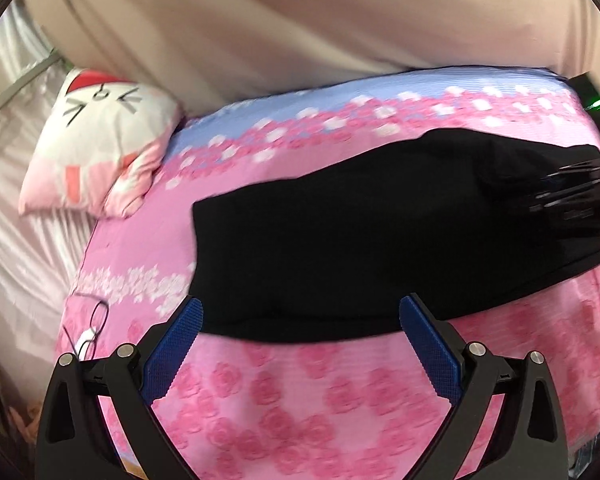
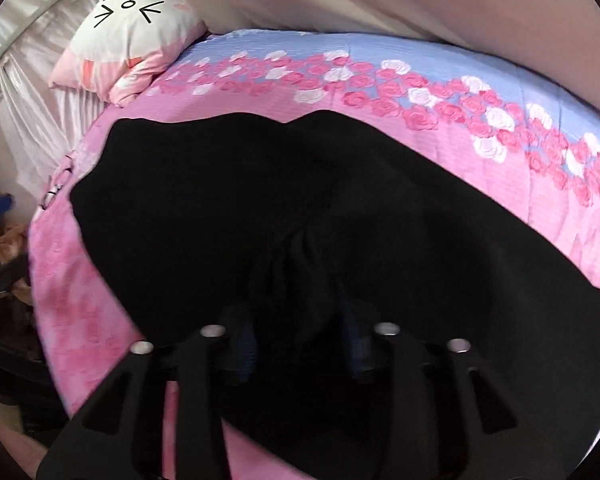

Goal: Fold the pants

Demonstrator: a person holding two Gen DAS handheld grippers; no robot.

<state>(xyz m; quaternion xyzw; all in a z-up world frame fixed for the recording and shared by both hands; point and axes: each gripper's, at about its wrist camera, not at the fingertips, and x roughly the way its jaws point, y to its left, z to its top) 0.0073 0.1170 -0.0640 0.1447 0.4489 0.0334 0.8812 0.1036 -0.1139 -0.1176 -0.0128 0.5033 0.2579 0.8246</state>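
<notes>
The black pants [image 1: 360, 240] lie spread across a pink rose-print bed cover [image 1: 300, 400]. My left gripper [image 1: 302, 302] hovers over their near edge, its blue pads [image 1: 172, 352] wide apart and nothing between them. At the right edge of the left wrist view my right gripper [image 1: 572, 196] is a dark blur on the far end of the pants. In the right wrist view the pants [image 2: 220, 200] fill the middle. My right gripper [image 2: 296, 308] stands partly open, and a puckered ridge of the black cloth rises between its fingers [image 2: 244, 340].
A white and pink cartoon-face pillow [image 1: 96, 140] [image 2: 132, 28] lies at the far left corner of the bed. A thin cable with a white plug [image 1: 92, 328] rests near the left edge. Beige fabric [image 1: 300, 20] hangs behind the bed. Pale satin sheeting [image 1: 16, 220] drapes on the left.
</notes>
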